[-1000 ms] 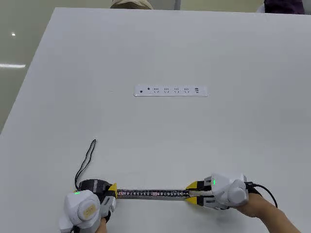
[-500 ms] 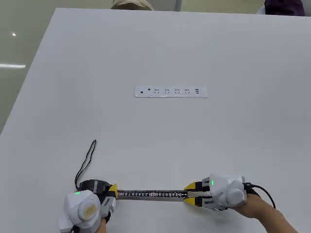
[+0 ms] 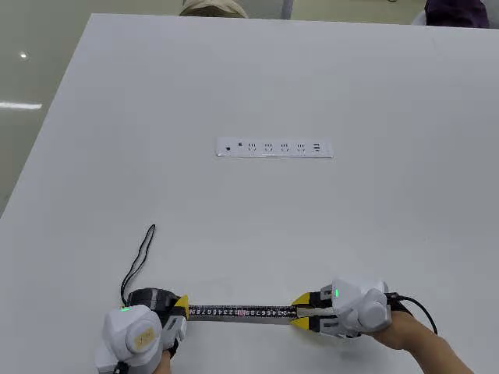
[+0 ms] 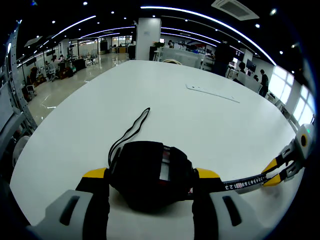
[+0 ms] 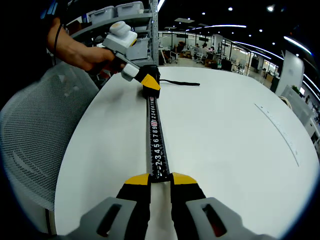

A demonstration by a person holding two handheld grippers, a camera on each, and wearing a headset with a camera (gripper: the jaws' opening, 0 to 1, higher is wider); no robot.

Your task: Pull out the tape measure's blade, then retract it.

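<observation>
Your L tool (image 4: 151, 173) clamps tape case (image 3: 148, 298); R tool (image 5: 160, 178), right of case, pinches blade (image 5: 156, 135) end. Pull-out looks done. Nxt: ease R tool twd case, retract slow.

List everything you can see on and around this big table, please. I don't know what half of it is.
table: one, white, under everything.
power strip: one, white, mid-table.
tape measure case: one, black, near edge.
blade: one, black with white numbers, stretched flat between the grippers.
strap: one, black, trailing from the case.
mesh chair: one, grey, beside the table.
left gripper: one, white with yellow tips, shut on the case.
right gripper: one, same colours, shut on the blade's end.
left hand, right hand: one each, holding the grippers.
</observation>
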